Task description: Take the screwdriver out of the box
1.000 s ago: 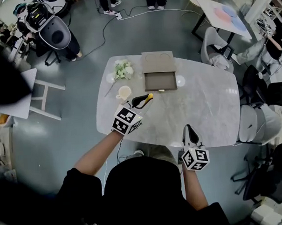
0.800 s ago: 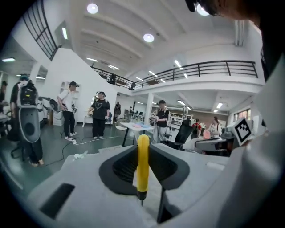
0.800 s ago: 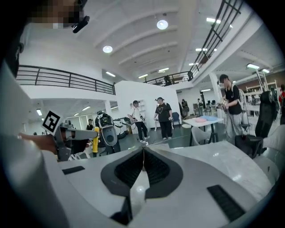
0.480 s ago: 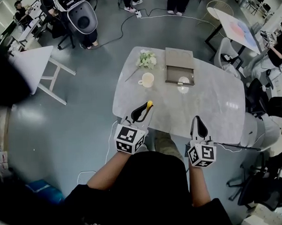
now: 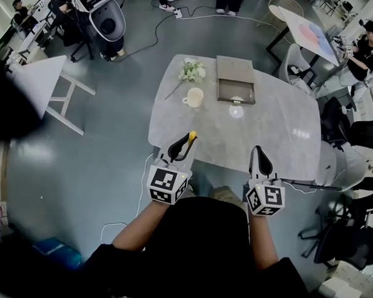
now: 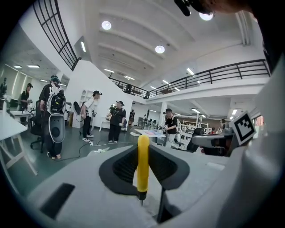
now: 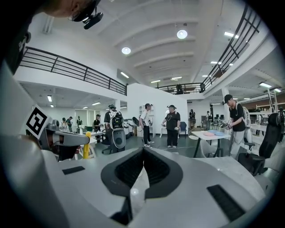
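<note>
Clearly the screwdriver (image 6: 143,164) is out of the box (image 5: 235,69): the left gripper (image 5: 187,141) is clamped on its yellow handle. The tool lies along the jaws, its rounded end poking out past their tips and its short metal bit pointing back toward the gripper's camera. The right gripper (image 5: 260,153) hangs beside it with jaws together and nothing between them. Both are held over the near edge of the table (image 5: 278,135), well apart from the open box at the far side, where a cup (image 5: 195,97) and a small bunch of flowers (image 5: 192,71) sit just to its left.

What remains, it seems, is to carry the tool clear and set it down. That calls for steady pressure on the smooth handle, since a slack grip would let it slide out lengthwise. A bare patch of the tabletop away from the cup looks the safest landing.

No brand shows on the screwdriver or box. The cubes carry only black-and-white square markers, and the pale print on the dark shirt is cut off and unreadable.
</note>
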Action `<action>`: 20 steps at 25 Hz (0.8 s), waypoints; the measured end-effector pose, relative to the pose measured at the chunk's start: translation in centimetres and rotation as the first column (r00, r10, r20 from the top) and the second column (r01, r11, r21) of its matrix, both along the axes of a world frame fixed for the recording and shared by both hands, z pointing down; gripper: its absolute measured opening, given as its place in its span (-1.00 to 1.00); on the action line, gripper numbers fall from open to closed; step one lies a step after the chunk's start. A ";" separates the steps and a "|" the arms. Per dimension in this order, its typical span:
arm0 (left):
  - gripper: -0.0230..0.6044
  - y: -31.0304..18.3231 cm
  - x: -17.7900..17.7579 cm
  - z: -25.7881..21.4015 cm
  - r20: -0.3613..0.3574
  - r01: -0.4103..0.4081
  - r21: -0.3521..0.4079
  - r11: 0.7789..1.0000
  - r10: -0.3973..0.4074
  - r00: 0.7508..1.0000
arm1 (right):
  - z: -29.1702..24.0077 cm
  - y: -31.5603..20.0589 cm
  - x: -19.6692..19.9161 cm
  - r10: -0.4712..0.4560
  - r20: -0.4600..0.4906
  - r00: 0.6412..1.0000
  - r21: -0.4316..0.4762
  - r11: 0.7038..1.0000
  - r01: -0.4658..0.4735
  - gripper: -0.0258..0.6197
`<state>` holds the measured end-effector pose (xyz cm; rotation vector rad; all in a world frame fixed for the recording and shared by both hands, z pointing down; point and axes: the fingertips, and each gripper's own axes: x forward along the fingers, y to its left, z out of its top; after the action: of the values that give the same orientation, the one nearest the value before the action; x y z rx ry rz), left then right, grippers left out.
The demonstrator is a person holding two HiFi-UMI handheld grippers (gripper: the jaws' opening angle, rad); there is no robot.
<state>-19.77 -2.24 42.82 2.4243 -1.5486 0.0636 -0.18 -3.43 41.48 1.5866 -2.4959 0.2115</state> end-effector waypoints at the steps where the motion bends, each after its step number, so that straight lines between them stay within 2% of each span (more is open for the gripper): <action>1: -0.66 0.0 0.0 0.0 0.001 0.002 -0.001 1.000 -0.002 1.000 | 0.1 0.0 0.0 0.002 -0.002 1.000 0.002 1.000 -0.002 -0.88; 8: -0.66 -0.1 1.5 -0.3 0.041 -0.024 0.012 1.000 0.024 0.999 | 0.4 0.3 1.8 0.033 -0.023 0.999 0.006 0.999 -0.033 -0.88; 14: -0.66 0.2 3.2 0.3 0.081 -0.068 -0.017 0.998 0.069 0.994 | 0.4 0.9 3.4 0.051 -0.021 0.998 -0.007 0.999 -0.051 -0.88; 20: -0.66 -1.1 5.5 0.9 0.074 -0.107 -0.036 0.994 0.110 0.991 | 0.8 -0.1 4.8 0.070 0.008 0.997 -0.036 0.997 -0.070 -0.88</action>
<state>-14.27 -3.35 43.71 2.5059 -1.4337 0.2025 4.62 -3.53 42.24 1.6646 -2.4318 0.2718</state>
